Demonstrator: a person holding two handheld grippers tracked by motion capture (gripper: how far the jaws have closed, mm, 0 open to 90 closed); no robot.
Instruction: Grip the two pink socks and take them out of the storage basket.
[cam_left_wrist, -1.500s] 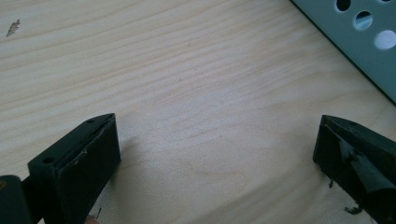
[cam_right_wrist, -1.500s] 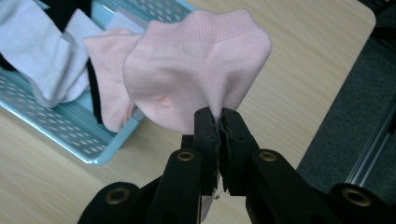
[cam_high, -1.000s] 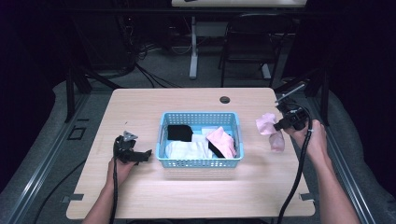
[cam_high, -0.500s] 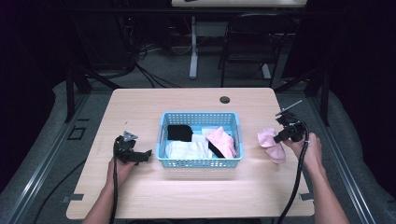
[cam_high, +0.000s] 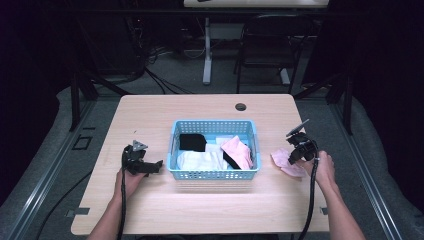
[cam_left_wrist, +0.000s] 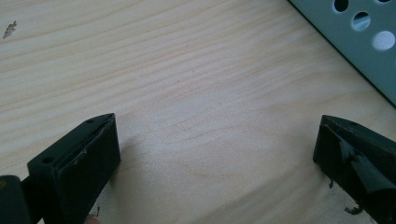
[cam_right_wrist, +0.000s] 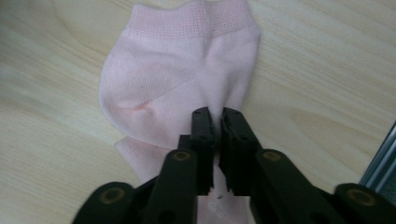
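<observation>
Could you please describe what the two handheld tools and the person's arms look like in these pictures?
Both tools, left tool and right tool, are black, each with two flat, blocky jaws, round screw holes on the jaw arms, and a grey three-cornered plate on top. A black cable trails from each along the forearm. The forearms are bare, with no sleeves or gloves in sight.

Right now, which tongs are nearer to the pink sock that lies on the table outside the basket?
The right. The right tongs are on the pink sock, pinching its fabric, right of the blue basket. The left tongs rest on the table across the basket.
</observation>
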